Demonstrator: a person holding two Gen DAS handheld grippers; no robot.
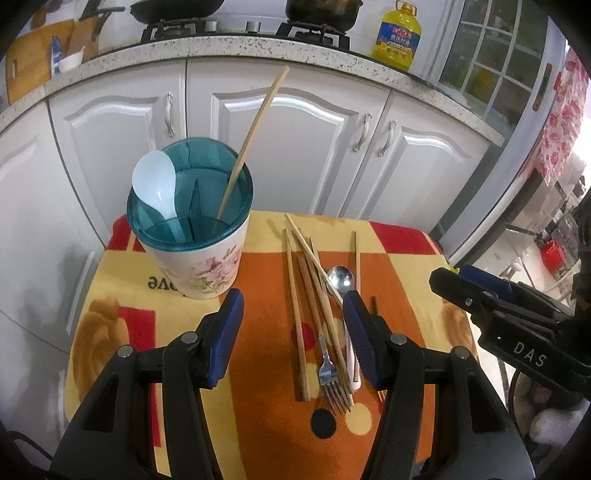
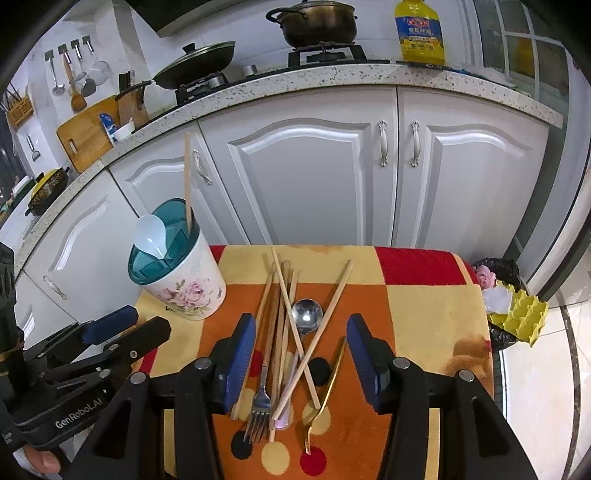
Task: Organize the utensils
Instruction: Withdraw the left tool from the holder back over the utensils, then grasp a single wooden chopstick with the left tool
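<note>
The gold fork (image 1: 380, 394) hides mostly behind the left gripper (image 1: 293, 341); the holder's (image 1: 199, 266) printed lettering is perhaps "love".

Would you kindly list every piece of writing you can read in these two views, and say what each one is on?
"DAS": on the right gripper.
"GenRobot.AI": on the left gripper.
"ove", seen upside down: on the cloth, its start hidden by the utensil holder.
Oil bottle: its label is too small to read.

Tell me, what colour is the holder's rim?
Teal, a see-through rim on the holder; clearest in the left wrist view.
</note>
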